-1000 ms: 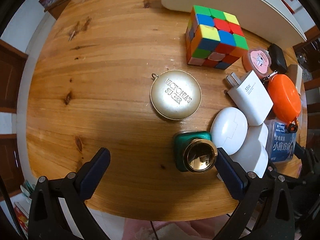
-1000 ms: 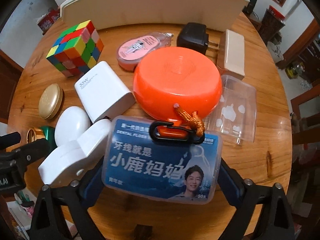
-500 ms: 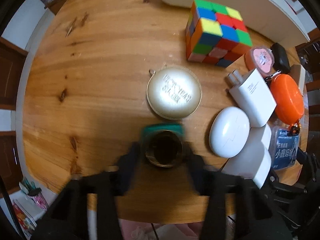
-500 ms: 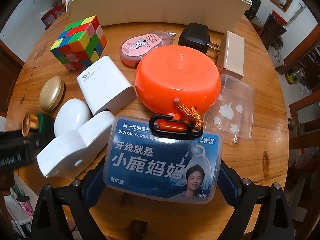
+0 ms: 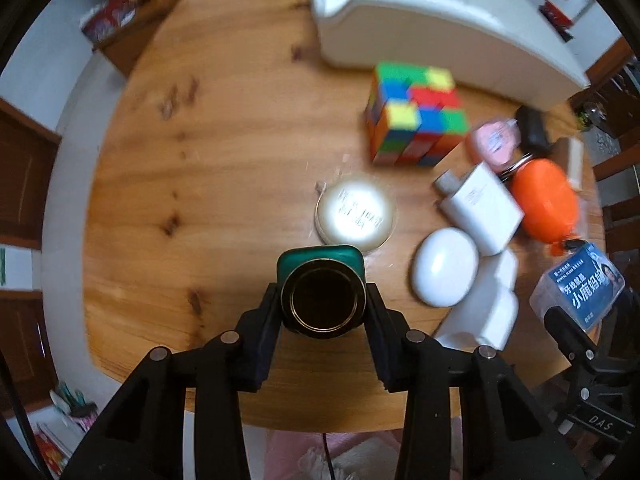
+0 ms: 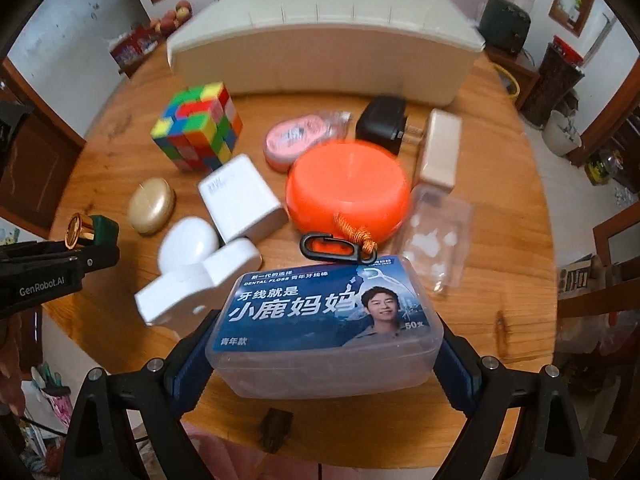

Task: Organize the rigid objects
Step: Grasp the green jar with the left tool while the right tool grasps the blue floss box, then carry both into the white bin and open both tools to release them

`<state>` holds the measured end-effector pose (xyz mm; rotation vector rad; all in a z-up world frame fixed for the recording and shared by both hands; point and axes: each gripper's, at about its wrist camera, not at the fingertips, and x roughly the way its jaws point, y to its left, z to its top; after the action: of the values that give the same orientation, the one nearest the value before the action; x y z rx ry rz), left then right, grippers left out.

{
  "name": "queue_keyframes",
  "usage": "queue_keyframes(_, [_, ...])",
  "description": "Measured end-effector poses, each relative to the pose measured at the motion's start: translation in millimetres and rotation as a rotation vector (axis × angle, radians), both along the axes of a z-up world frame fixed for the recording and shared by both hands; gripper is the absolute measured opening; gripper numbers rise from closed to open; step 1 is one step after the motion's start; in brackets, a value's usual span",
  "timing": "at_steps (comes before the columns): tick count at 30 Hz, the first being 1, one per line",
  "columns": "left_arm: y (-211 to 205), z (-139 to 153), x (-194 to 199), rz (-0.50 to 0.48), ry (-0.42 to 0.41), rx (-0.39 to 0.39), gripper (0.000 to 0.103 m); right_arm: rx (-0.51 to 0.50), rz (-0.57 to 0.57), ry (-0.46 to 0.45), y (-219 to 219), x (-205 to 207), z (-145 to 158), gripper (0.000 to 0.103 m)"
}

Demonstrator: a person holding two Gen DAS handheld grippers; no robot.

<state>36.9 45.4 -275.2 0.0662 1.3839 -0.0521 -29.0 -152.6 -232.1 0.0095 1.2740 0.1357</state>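
Green bottle, gold cap, near table edge: left gripper jaws just closed, now clamped on it. Right gripper clamps floss box, lifted. Both ready for bin, far side.

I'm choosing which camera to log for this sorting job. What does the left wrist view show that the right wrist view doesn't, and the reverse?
Only the left wrist view: the left gripper shut on the green bottle's gold cap, seen from above.

Only the right wrist view: the right gripper holding the dental floss box, plus the clear plastic case and the full gold-coloured box.

Both: puzzle cube, white charger, orange case, white bin.
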Motion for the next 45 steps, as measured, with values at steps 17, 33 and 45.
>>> queue_keyframes(17, [-40.8, 174.6, 56.6, -0.163, -0.286, -0.051, 0.043, 0.052, 0.023, -0.358, 3.4, 54.7, 141.3, 0.094])
queue_keyframes(33, [-69.2, 164.5, 211.3, -0.197, -0.280, -0.062, 0.043, 0.029, -0.182, -0.361, -23.1, 216.0, 134.4, 0.095])
queue_keyframes(45, [-98.6, 69.1, 275.6, -0.225, -0.104, -0.021, 0.043, -0.028, -0.168, -0.126, 0.0, 264.3, 27.8, 0.095])
